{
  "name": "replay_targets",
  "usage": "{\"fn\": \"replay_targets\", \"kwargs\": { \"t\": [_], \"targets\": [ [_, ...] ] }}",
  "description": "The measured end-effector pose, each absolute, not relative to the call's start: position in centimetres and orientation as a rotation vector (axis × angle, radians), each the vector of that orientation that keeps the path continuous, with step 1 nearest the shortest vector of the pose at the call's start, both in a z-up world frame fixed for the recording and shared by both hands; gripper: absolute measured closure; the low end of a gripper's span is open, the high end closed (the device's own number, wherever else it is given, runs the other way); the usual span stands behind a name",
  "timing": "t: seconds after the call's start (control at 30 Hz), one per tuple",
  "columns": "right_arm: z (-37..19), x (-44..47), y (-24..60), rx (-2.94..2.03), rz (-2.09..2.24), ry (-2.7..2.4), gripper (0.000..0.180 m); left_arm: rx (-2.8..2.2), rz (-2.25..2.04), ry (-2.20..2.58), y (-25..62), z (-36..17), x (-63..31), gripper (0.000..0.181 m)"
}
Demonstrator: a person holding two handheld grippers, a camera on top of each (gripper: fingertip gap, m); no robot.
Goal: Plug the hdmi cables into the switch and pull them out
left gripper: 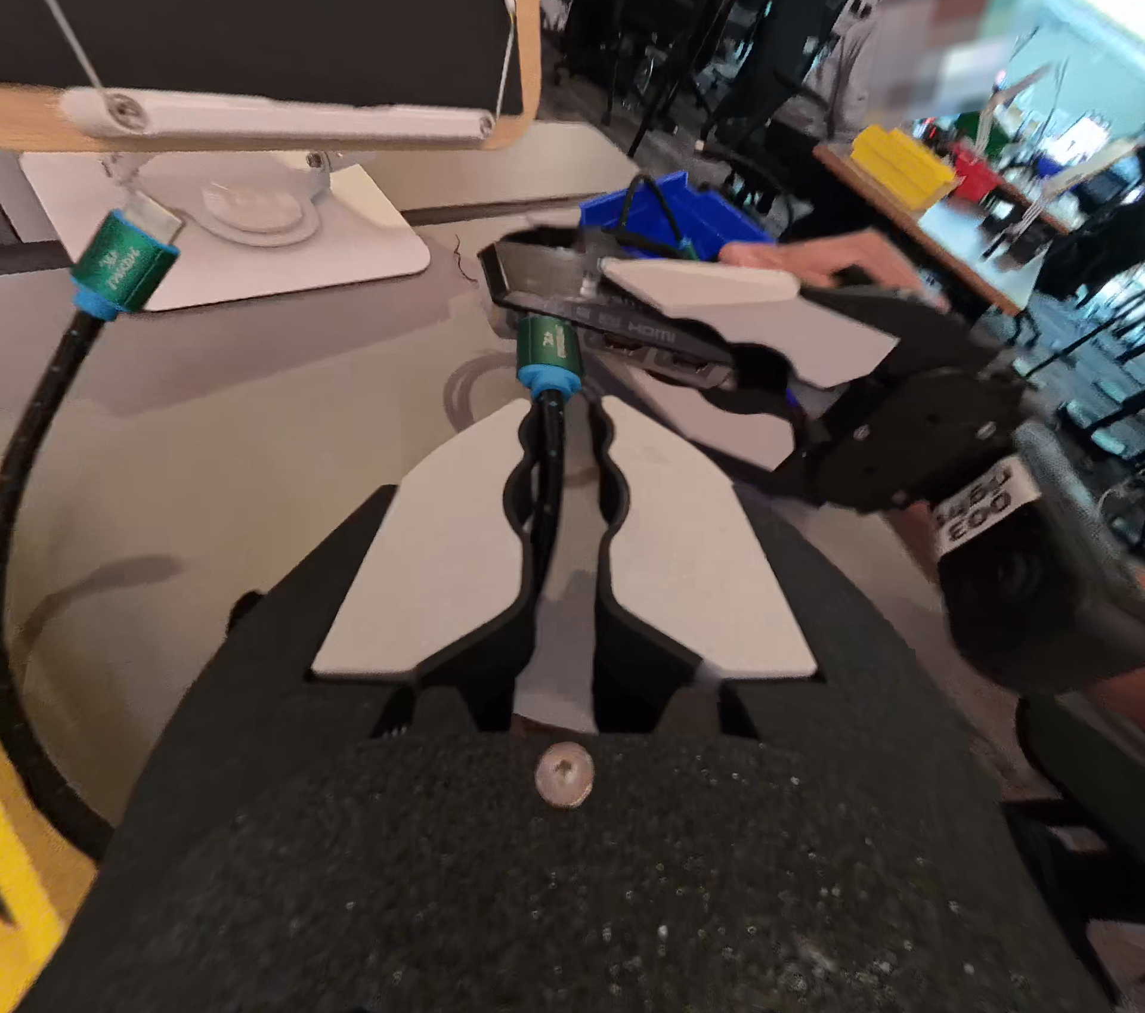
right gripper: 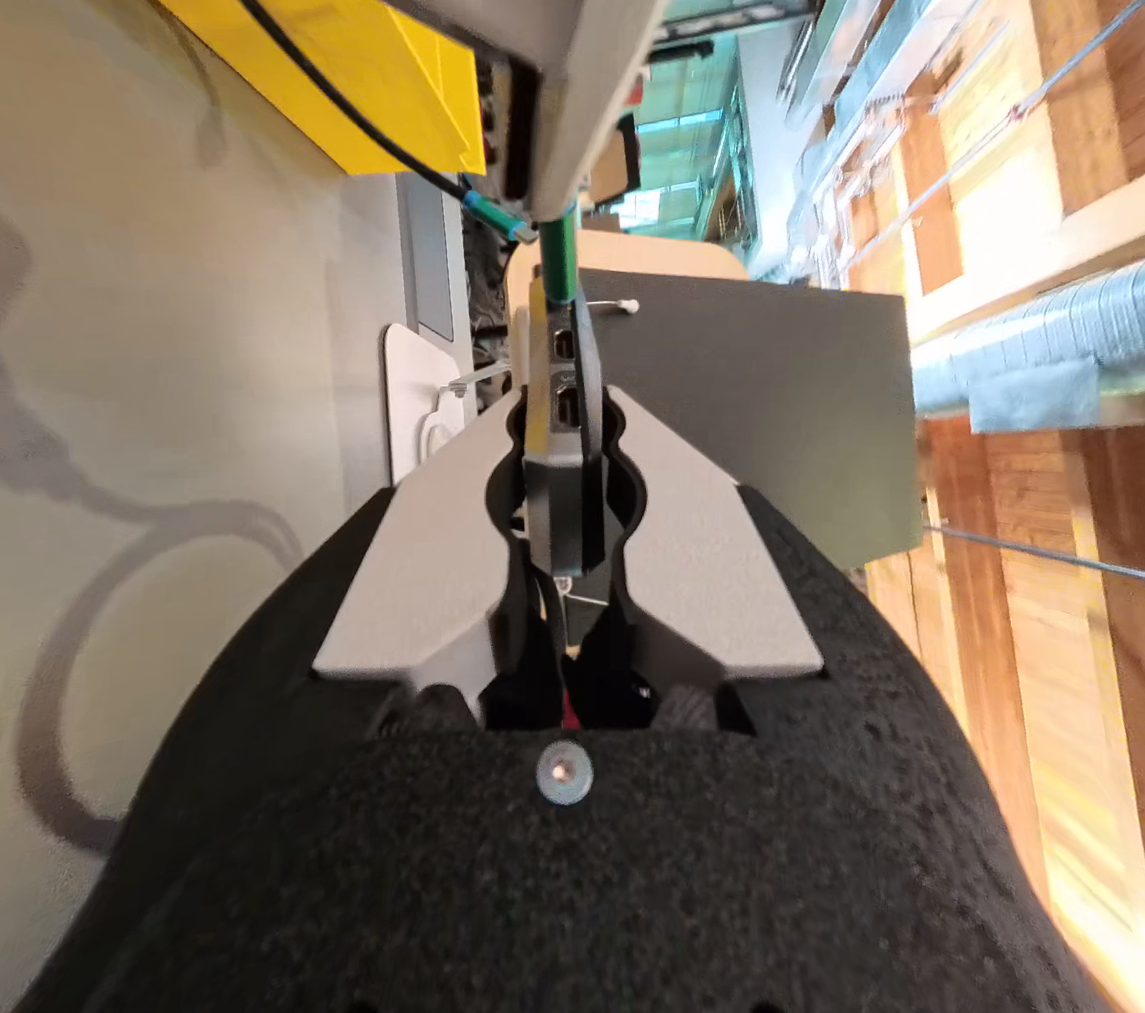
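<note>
Each gripper, the left gripper and the right gripper, is built from a speckled black body fitted with one silver screw, two pale grey fingers edged in wavy black, and a white label is borne beside the right one's lens.

The left gripper pinched a cable between nearly closed fingers. The right gripper, rolled sideways, clamped the switch, a hand behind it.
</note>
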State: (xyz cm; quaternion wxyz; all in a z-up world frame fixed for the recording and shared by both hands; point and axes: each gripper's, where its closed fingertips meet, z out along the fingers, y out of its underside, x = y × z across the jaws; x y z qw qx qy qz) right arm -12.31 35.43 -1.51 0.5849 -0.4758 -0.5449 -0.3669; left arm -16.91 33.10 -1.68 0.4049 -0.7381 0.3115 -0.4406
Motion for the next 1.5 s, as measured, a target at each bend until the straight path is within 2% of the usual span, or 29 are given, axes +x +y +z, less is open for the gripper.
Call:
{"fn": "replay_targets", "kwargs": {
  "t": [0.03, 0.07, 0.2, 0.33, 0.47, 0.7, 0.77, 0.83, 0.97, 1.07, 1.17, 1.27, 1.37, 1.5],
  "targets": [
    [-1.9, -12.8, 35.3, -1.109, -0.865, -1.264, 0.159, -1.834, -1.133, 0.747, 32.9, -0.9, -17.8, 0.154],
    [-2.6, -13.4, 35.1, -1.092, -0.859, -1.273, 0.159, -1.807, -1.138, 0.72, 32.4, -0.3, -18.9, 0.144],
    [-8.2, -13.1, 35.3, -1.116, -0.82, -1.317, 0.159, -1.727, -1.135, 0.73, 26.6, -0.1, -24.3, 0.143],
    [-11.0, -13.6, 34.4, -1.081, -0.734, -1.304, 0.159, -1.82, -1.061, 0.747, 19.5, -6.3, -29.8, 0.143],
    [-11.7, -13.7, 34.3, -1.058, -0.695, -1.29, 0.159, -1.923, -0.953, 0.656, 16.0, -12.1, -34.2, 0.142],
    [-11.4, -13.7, 34.5, -1.072, -0.663, -1.262, 0.159, -2.052, -0.777, 0.455, 20.3, -14.0, -38.3, 0.137],
    [-11.5, -13.7, 34.4, -1.088, -0.641, -1.259, 0.159, -2.052, -0.727, 0.337, 22.5, -13.9, -39.5, 0.129],
    [-11.6, -13.7, 34.4, -1.093, -0.628, -1.265, 0.159, -2.035, -0.821, 0.171, 24.7, -13.3, -40.2, 0.121],
    [-11.6, -13.7, 34.6, -1.107, -0.61, -1.26, 0.159, -2.0, -1.101, -0.135, 29.2, -12.4, -40.5, 0.12],
    [-11.7, -13.7, 34.5, -1.107, -0.608, -1.266, 0.159, -1.997, -1.19, -0.223, 31.8, -12.2, -39.9, 0.127],
    [-11.9, -13.7, 34.4, -1.111, -0.603, -1.271, 0.159, -2.019, -1.179, -0.311, 33.2, -13.1, -40.1, 0.16],
    [-11.9, -13.7, 34.3, -1.112, -0.602, -1.275, 0.159, -2.0, -1.192, -0.297, 33.2, -12.6, -39.9, 0.166],
    [-11.9, -13.7, 34.3, -1.111, -0.604, -1.274, 0.159, -1.913, -1.155, -0.142, 32.6, -9.7, -39.6, 0.173],
    [-11.9, -13.6, 34.3, -1.111, -0.604, -1.273, 0.159, -1.815, -0.715, 0.301, 30.4, -5.3, -39.2, 0.175]
  ]
}}
